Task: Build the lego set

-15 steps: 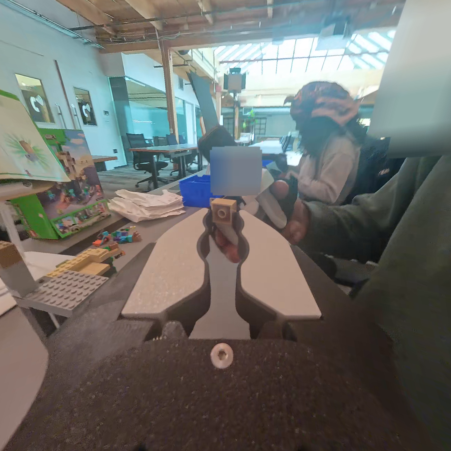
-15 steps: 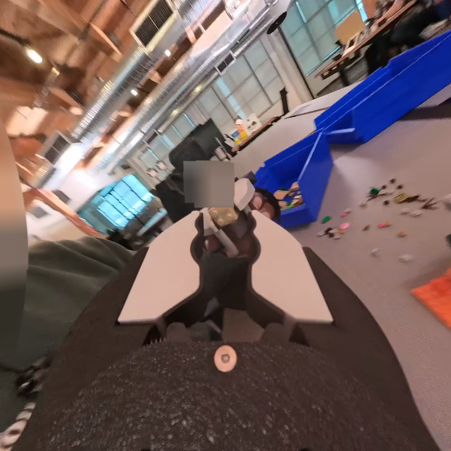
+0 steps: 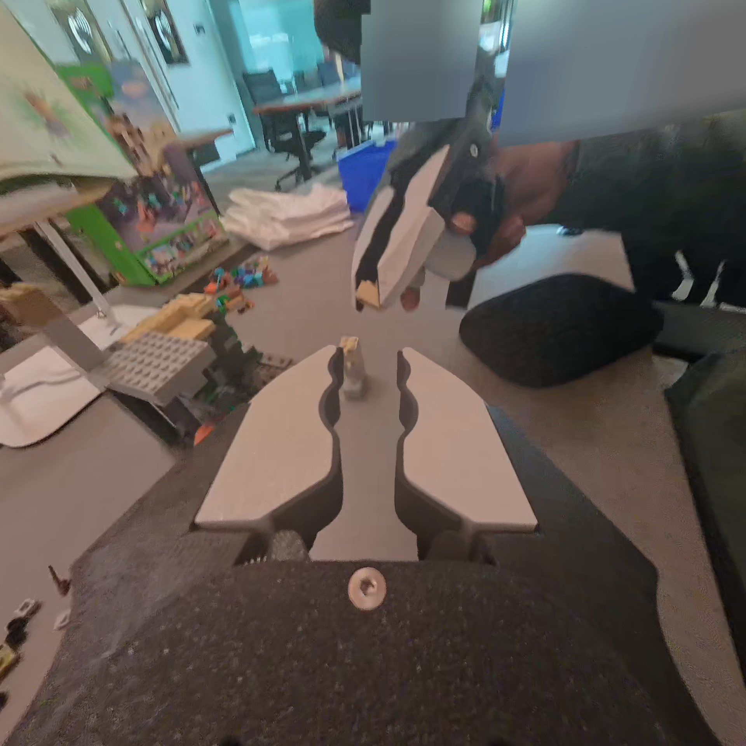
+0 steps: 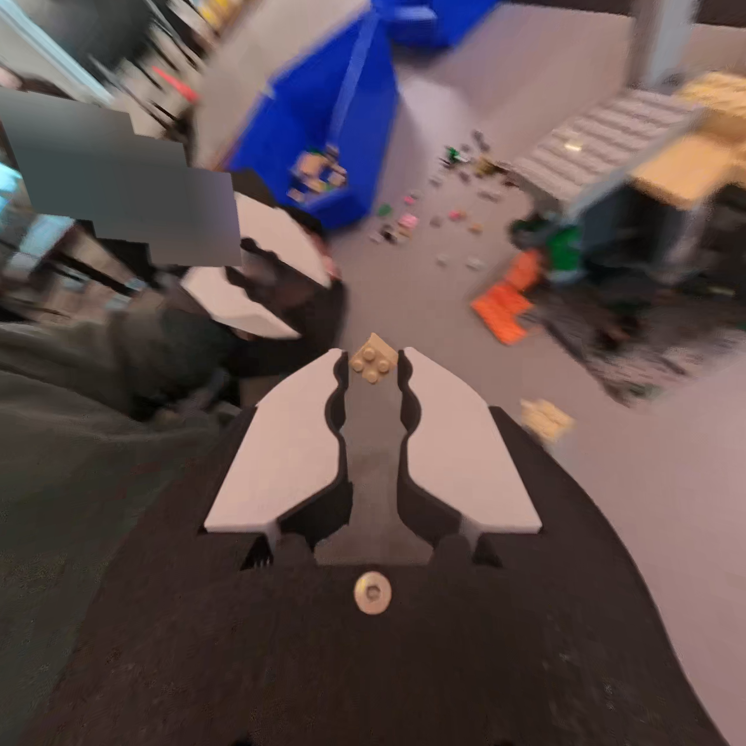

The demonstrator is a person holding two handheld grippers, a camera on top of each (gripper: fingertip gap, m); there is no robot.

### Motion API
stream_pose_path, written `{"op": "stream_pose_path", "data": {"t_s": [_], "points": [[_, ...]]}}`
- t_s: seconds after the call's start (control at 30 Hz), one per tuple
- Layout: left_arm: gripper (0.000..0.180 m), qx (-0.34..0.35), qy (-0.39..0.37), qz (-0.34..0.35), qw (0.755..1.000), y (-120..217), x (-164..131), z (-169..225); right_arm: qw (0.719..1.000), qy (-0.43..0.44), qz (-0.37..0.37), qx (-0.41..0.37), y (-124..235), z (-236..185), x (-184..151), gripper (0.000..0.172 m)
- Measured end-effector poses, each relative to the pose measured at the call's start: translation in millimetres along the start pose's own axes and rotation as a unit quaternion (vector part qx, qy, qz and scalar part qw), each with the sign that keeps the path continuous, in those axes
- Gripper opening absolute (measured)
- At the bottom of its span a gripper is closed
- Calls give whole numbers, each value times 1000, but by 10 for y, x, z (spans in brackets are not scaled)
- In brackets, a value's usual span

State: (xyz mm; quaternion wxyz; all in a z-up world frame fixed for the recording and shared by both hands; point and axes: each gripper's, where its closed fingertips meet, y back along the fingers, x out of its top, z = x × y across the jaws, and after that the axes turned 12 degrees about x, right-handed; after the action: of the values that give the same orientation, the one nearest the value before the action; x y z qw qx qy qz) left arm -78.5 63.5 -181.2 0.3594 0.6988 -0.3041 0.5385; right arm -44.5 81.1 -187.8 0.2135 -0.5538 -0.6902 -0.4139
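brick model (image 3: 173, 355) left, black cushion (image 3: 561, 327) right

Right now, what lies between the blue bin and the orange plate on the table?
A scatter of small loose bricks, pink, green and grey among them, on the grey table, between the blue bin and the orange plate. The right wrist view shows this, though blurred.

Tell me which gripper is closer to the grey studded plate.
Left, most likely. The left gripper, jaws open, sits just right of the grey studded plate, low over the table. The right gripper, gripping a tan brick, hangs higher, farther right.
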Motion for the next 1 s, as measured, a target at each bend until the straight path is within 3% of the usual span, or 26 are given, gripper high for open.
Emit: {"op": "stream_pose_path", "data": {"t_s": [0.13, 0.37, 0.67, 1.0], "points": [[27, -6, -3, -75, 997, -263, -302, 0, 988, 19, -108, -112, 282, 521, -200, 23], [38, -17, -30, -186, 982, -870, -739, 36, 966, 35, -216, -140, 376, 831, -315, 23], [39, -22, -41, -213, 976, -1223, -850, 53, 946, 38, -298, -125, 245, 868, -375, 23], [30, -31, -41, -217, 975, -1275, -897, 86, 943, 24, -311, -113, 183, 871, -399, 24]]}}
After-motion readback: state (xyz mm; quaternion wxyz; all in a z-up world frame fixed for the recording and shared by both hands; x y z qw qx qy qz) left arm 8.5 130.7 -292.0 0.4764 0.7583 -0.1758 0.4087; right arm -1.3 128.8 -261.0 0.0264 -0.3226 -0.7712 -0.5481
